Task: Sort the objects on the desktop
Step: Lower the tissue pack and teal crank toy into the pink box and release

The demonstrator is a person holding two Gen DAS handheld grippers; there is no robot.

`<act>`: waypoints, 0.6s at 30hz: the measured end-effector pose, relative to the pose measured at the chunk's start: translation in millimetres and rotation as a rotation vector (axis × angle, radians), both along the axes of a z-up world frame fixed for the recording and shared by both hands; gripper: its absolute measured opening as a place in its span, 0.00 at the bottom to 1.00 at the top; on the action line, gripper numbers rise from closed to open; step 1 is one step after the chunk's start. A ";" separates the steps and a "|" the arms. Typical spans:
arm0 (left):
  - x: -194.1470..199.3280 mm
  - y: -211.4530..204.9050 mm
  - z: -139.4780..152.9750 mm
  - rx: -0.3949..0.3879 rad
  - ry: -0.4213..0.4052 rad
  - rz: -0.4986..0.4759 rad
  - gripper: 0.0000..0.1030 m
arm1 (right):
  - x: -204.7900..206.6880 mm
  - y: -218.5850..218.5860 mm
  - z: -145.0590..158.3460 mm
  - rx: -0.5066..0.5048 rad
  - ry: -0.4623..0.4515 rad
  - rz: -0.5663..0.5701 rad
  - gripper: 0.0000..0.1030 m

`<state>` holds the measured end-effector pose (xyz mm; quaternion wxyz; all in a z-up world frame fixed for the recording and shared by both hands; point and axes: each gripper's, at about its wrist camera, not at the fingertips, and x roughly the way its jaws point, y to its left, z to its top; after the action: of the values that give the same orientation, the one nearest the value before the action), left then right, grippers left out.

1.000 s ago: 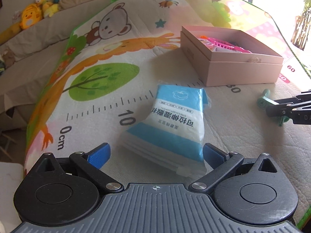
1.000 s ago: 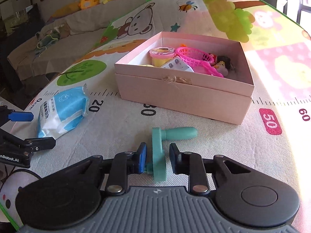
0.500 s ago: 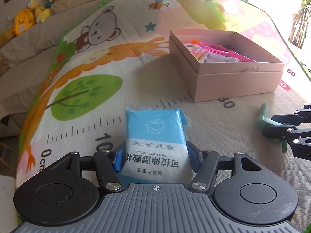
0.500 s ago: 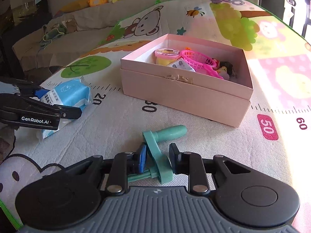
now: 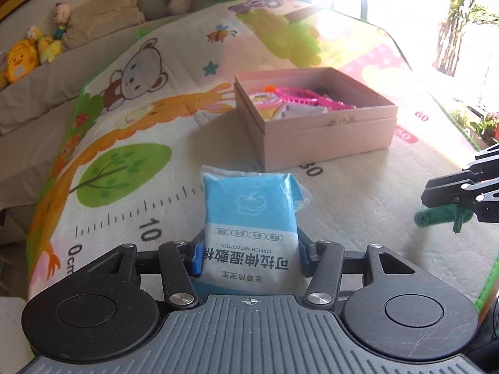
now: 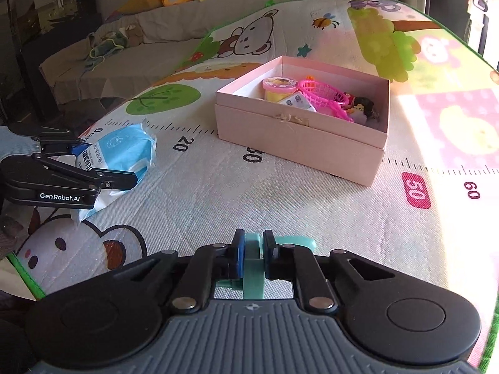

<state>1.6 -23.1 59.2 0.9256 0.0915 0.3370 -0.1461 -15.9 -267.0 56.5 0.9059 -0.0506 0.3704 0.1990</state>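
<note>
Cartoon play mat [image 5: 131, 143] with a printed ruler spreads ahead of both tools, its green edge just right of the right gripper. Left gripper [image 5: 248, 251] is clenched on the blue wipes pack [image 5: 249, 218], now raised off the mat. Right gripper [image 6: 252, 254] grasps the teal handled tool [image 6: 254, 268], lifted higher than before. Open mat lies between each gripper and the pink box [image 6: 299, 137] beyond.

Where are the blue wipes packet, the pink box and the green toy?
wipes packet [image 5: 249, 215], left wrist view, middle of its blue face.
pink box [image 6: 299, 143], right wrist view, its near side wall.
green toy [image 6: 253, 268], right wrist view, the part between the claw's fingers.
</note>
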 end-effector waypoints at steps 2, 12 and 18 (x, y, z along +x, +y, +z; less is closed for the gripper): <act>8.1 -9.8 24.4 -0.009 -0.064 -0.039 0.56 | -2.8 -12.8 25.7 0.023 -0.056 -0.020 0.01; 129.7 -92.0 66.3 -0.002 -0.172 -0.133 0.74 | 15.5 -48.0 99.9 0.063 -0.274 -0.083 0.00; 123.7 -81.3 33.0 0.000 -0.090 -0.095 0.88 | -1.8 -57.3 58.8 0.018 -0.182 -0.078 0.02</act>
<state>125.2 -104.4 92.2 0.9319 0.1138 0.2902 -0.1857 -17.8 -324.3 115.3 0.9433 -0.0458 0.2866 0.1612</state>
